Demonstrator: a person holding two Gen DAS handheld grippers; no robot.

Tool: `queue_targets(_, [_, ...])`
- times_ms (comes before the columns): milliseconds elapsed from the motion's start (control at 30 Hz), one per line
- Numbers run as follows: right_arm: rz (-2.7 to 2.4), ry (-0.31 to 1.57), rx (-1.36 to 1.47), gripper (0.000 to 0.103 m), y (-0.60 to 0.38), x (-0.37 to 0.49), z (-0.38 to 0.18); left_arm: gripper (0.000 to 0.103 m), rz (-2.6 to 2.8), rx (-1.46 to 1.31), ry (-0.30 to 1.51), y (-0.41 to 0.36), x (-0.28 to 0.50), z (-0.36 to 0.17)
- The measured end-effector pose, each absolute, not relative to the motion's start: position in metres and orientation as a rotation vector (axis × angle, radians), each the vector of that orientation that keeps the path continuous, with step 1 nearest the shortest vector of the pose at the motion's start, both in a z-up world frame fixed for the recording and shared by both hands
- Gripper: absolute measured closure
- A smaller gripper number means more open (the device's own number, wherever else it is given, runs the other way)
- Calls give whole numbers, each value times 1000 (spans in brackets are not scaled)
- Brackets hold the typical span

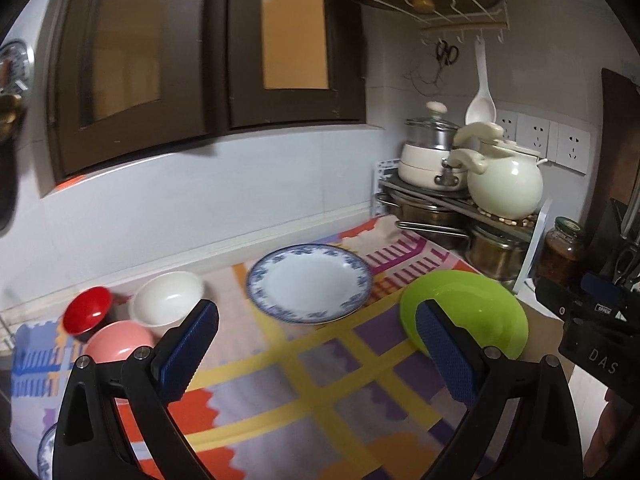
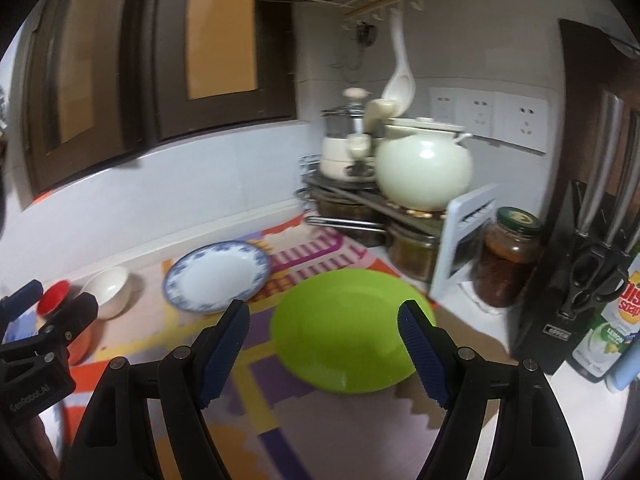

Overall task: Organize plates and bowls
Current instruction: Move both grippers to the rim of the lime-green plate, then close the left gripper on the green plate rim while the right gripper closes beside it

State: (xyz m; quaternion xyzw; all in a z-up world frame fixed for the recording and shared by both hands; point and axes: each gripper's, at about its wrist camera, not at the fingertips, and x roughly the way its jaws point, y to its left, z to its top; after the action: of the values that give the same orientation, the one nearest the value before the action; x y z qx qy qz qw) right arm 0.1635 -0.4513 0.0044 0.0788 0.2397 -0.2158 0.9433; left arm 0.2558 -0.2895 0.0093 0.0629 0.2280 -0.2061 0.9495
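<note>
A kitchen counter covered with a brightly patterned mat (image 1: 304, 380) is seen from two handheld grippers, both raised above it and angled downward. The left gripper (image 1: 316, 354) has its fingers spread wide and nothing between them; the right gripper (image 2: 324, 350) is likewise released, its blue pads apart and empty. Nothing appears sorted yet: the dishes lie separately on the mat, none stacked, so the whole job seems still to be done. A lime green plate (image 2: 352, 328) sits nearest the right gripper, toward the right end of the mat, close to a pot rack (image 2: 360, 208) and a dark jar (image 2: 508, 256). A white plate with a blue floral rim (image 1: 310, 282) lies left of it, toward the back wall, apart from the green one. Further left is a cluster of three bowls close together: a white bowl (image 1: 168, 298), a red bowl (image 1: 88, 308) and a pink bowl (image 1: 118, 342), the pink one partly hidden by the left gripper's finger. Every dish rests right way up, its hollow facing the ceiling. Being round, none has a long axis; each lies flat, though the red bowl looks slightly tilted. At the lower left edge of the left view a sliver of another blue-patterned plate (image 1: 46, 458) shows.
</note>
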Motion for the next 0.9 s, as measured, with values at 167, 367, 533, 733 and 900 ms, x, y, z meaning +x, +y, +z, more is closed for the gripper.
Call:
queue_targets(167, [-483,503,201,26,-482,171,-6,3,-452,116,484,-324,273,2])
queue_targets(367, [-519,532,262,26,-524,186,-25,5,-491,141,529,-369,298,-16])
queue_targets(533, [-571,566,286,26,-556,198,-45,5,-515,172,569,-401,317,-39])
queue_targets(733, [-616,609,309,26,-584,211,-73,8,-527,199,626,-429,336,-73])
queue_targets(900, [-636,652,328,27,-600,222,-96,13,-530,221,694,-445,348,-98])
